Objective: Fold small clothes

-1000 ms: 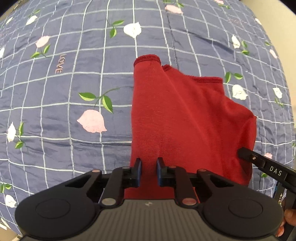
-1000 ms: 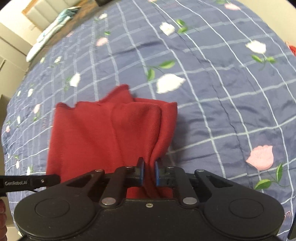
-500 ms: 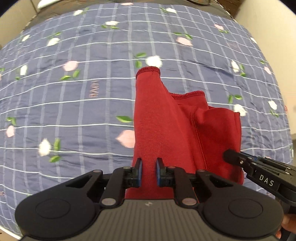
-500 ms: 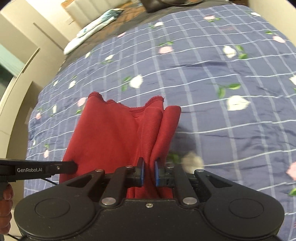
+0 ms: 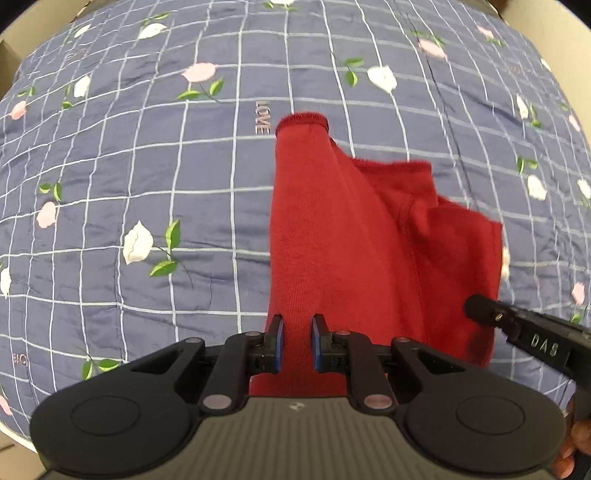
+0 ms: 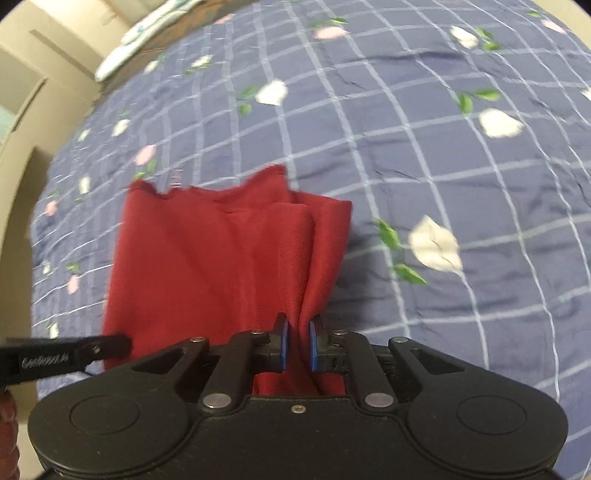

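Note:
A small red knit garment [image 5: 332, 236] hangs between my two grippers above the bedspread. My left gripper [image 5: 297, 336] is shut on its near left edge, and a sleeve with a ribbed cuff [image 5: 302, 122] stretches away from it. In the right wrist view the same red garment [image 6: 207, 266] drapes in folds, and my right gripper [image 6: 297, 339] is shut on a bunched fold at its right side. Each view shows the other tool: the right gripper's finger [image 5: 517, 325] at the garment's right edge, the left gripper's finger [image 6: 66, 356] at its left edge.
A blue checked bedspread [image 5: 147, 192] with printed roses covers the bed under everything. A beige wall and cabinet [image 6: 33, 110] stand at the far left, with a light pillow [image 6: 147, 29] at the head of the bed. A person's fingers [image 5: 576, 443] show at the lower right.
Both grippers, still gripping the red garment, have come down closer to the bedspread, which now fills the views; the garment hangs a little wider between them.

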`<state>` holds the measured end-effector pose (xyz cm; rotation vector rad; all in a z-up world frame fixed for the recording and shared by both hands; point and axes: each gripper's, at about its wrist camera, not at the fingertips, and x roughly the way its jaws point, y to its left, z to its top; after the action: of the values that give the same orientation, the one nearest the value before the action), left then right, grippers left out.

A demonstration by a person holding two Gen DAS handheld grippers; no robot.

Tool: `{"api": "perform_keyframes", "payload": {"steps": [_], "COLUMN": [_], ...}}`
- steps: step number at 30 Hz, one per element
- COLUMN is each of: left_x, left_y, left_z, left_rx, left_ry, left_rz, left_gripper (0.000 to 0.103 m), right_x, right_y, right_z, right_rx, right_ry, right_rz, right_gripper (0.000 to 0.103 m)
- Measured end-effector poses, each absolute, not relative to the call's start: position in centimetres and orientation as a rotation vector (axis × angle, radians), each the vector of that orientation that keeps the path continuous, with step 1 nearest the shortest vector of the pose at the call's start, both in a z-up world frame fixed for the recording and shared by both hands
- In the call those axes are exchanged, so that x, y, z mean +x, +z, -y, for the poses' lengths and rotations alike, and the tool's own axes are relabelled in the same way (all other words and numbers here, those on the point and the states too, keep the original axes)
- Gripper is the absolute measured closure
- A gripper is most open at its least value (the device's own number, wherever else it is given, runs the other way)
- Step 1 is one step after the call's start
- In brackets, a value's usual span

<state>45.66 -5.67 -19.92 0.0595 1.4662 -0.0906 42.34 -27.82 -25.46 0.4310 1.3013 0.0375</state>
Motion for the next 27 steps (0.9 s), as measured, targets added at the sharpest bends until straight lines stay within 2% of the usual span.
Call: {"api": "perform_keyframes", "payload": {"steps": [10,15,18,20,23,27], "left_x": [45.1,44.9,44.9,44.8,44.2,43.0], "left_y": [-23.4,-23.5,-23.2,-23.0,-22.3,-20.5], "left_z": [7.7,7.6,7.5,7.5,7.5,7.4], "left_rx": [0.239,0.244,0.237,0.243,0.254,0.246], "left_ry": [-0.170,-0.170,-0.154,-0.146,-0.127,-0.105], "left_rz": [-1.483,-1.475,-1.472,-1.465,-1.445,-1.406], "left_gripper": [0.086,0.081,0.077,0.069,0.055,0.046], "right_x": [41.5,41.5,41.2,40.7,39.7,37.9], "right_y": [-27.5,-28.0,-27.6,-27.0,-25.9,-23.8], "right_z": [28.7,28.9,29.0,29.1,29.1,28.8], "right_rx": [0.402,0.381,0.370,0.362,0.353,0.346], "right_ry": [-0.104,-0.109,-0.092,-0.079,-0.068,-0.045], "right_rz": [-1.321,-1.330,-1.313,-1.293,-1.256,-1.186], "right_gripper": [0.087,0.082,0.075,0.072,0.058,0.046]}}
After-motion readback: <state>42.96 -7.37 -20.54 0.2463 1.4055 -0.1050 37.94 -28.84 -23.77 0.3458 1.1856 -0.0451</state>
